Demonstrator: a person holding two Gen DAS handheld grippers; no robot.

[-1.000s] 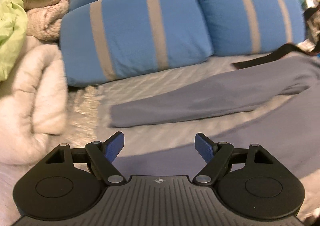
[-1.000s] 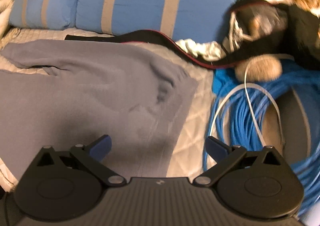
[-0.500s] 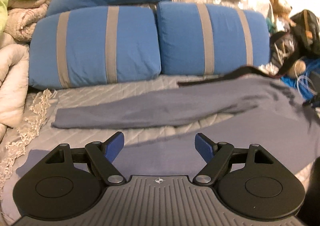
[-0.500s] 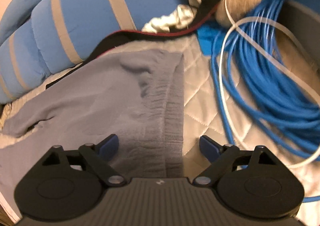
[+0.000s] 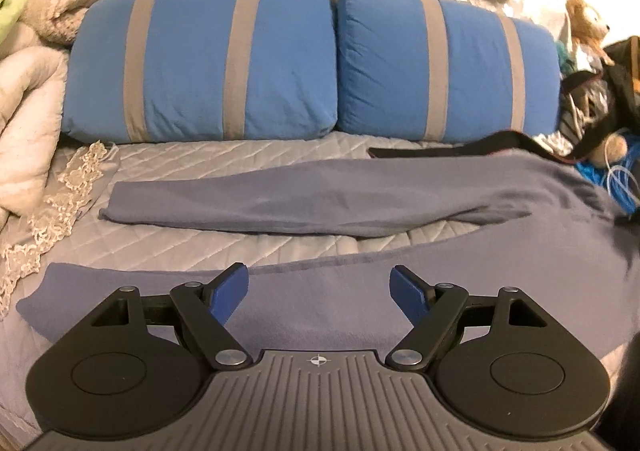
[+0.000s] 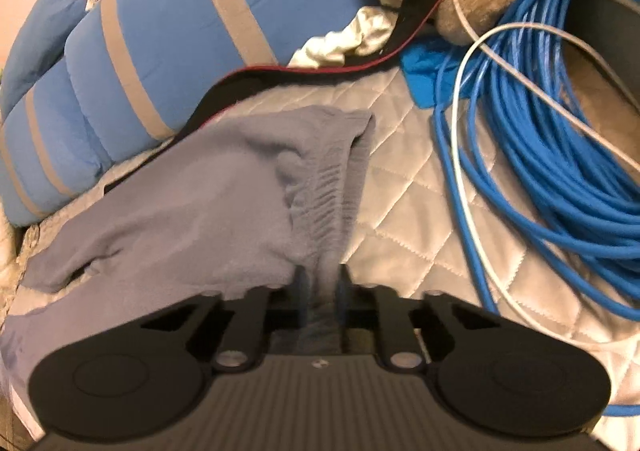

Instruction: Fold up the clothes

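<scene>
Right tongs (image 6: 320, 283) closing, pinching waistband of grey trousers (image 6: 192, 219), left tongs (image 5: 319, 293) hovering wide apart, gripping nothing, above trouser leg on bed (image 5: 248, 155)

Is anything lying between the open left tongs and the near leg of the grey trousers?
Nothing visible. The left tongs hang open directly over the near trouser leg, with only bare grey fabric between the pads. The black strap lies beyond the far leg.
</scene>
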